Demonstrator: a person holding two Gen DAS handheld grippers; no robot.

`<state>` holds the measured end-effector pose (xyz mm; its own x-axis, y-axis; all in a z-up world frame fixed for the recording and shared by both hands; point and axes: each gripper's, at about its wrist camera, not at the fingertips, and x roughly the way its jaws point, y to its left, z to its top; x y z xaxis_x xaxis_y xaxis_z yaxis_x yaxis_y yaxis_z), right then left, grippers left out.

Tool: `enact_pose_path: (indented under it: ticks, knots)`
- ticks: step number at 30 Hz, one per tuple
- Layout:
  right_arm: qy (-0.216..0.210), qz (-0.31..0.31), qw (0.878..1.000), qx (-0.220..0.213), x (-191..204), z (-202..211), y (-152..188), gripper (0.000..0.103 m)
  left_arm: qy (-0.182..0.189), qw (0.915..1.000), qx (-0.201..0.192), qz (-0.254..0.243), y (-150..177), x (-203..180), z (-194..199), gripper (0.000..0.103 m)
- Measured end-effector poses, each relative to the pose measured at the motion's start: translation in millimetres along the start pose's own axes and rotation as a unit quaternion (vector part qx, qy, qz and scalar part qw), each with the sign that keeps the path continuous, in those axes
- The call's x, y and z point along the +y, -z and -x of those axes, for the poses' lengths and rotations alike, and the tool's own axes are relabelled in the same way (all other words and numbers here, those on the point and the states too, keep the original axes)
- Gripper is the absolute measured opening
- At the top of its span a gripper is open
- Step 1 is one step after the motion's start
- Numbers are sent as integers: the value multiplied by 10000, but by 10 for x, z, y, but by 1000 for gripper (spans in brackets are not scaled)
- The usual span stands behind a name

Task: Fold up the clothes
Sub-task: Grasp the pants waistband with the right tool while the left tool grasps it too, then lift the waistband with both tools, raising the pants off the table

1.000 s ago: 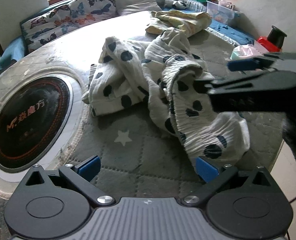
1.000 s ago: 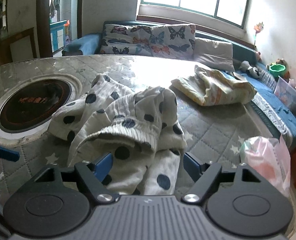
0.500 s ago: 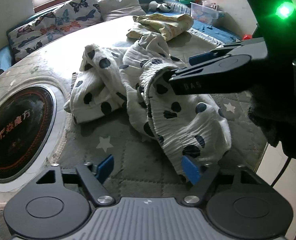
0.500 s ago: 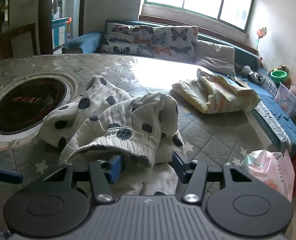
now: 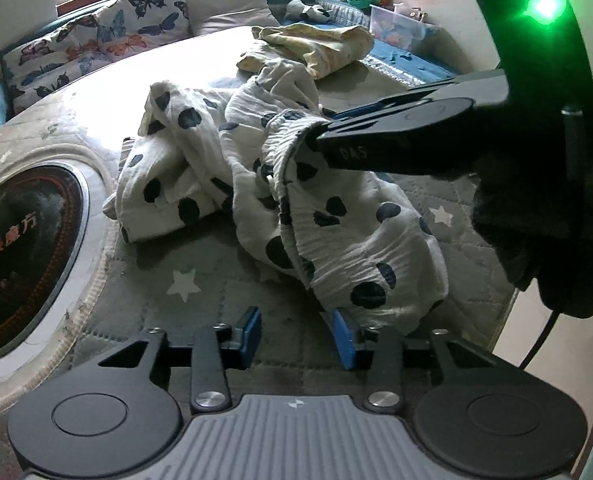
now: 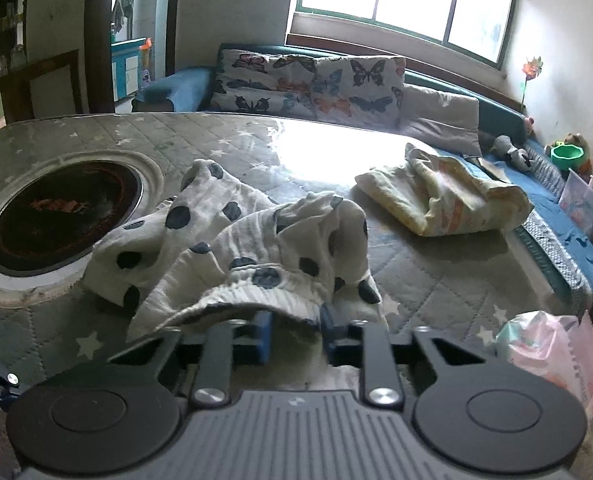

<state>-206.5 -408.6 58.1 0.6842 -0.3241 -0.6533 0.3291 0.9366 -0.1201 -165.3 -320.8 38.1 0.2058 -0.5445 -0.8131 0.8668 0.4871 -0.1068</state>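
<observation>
White navy-dotted garment [image 5: 328,216], yellow cloth [image 6: 448,196]

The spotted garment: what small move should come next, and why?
Probably close the right claw on the ribbed waistband of the spotted garment. Its fingers are still apart, with the band draped over them, while the left claw is open, only near the hem.

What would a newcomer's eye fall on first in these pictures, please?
The crumpled spotted garment mid-table, with the right gripper at its ribbed waistband. Next, the dark round hob set into the quilted table to the garment's left, and a folded yellow cloth lying behind it.
</observation>
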Motion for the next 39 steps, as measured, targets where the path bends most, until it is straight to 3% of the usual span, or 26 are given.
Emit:
enact_pose_path:
  ticks: [3,12,14,16,21,24,27,33,39]
  knots:
    - [31,2,10000,-75,-6,42,-7,15,34,10000,-15,92,-2,14,25,73]
    - [155,-69,9987,-474,-100,282,-149,9,7,10000,-63,46,-21,-63,14,73]
    - [168,-74,9984,-543,-111,326,-175,8,-19,9999,-101,-33,-31,-105,-6,71]
    - [187,-64,9980,-609,-115,376,-196,6,-3,9998,-158,-104,-45,-142,-22,62]
    - [183,43,9987,-464,-119,345,-153,6,103,9997,-196,-125,-38,-142,-53,23]
    - [181,107,9991,-377,-121,326,-127,6,77,9998,-186,-79,-3,-84,-64,11]
    - [178,171,9993,-290,-124,308,-101,10,-29,9997,-231,-100,41,-30,-45,9]
    - [174,299,9993,-116,-128,270,-49,40,35,9998,-199,38,61,80,-31,10]
    - [182,290,9991,-266,-129,322,-81,44,176,9997,-95,126,77,78,-41,22]
